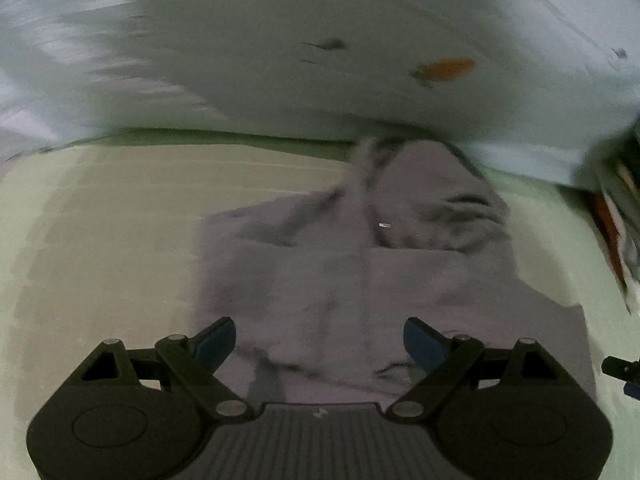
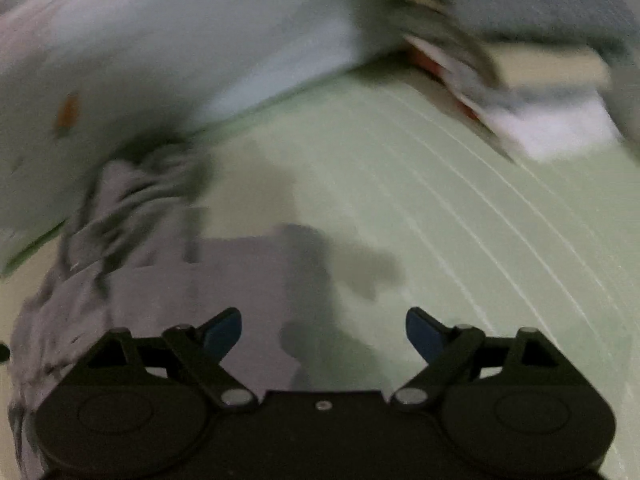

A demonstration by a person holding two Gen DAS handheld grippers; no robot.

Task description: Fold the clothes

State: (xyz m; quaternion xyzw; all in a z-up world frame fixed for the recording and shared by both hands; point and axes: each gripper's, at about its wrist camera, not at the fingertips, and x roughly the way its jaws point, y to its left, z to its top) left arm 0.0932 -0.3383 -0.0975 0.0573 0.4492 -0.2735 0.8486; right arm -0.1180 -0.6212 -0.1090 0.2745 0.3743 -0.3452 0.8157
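A: Left wrist view: left gripper (image 1: 319,344) spread wide, holding nothing, over the grey garment (image 1: 360,280) lying crumpled on the pale green sheet (image 1: 100,220).
B: Right gripper (image 2: 323,334)?
A: Also wide apart and empty, above the garment's right edge. White pillow (image 1: 280,40) behind. Both views blurred.

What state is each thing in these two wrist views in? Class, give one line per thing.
Left gripper: open, holding nothing.
Right gripper: open, holding nothing.
Grey garment: lying on the green surface, partly folded, bunched at its far end.
Pale blue bedding: heaped behind the garment.
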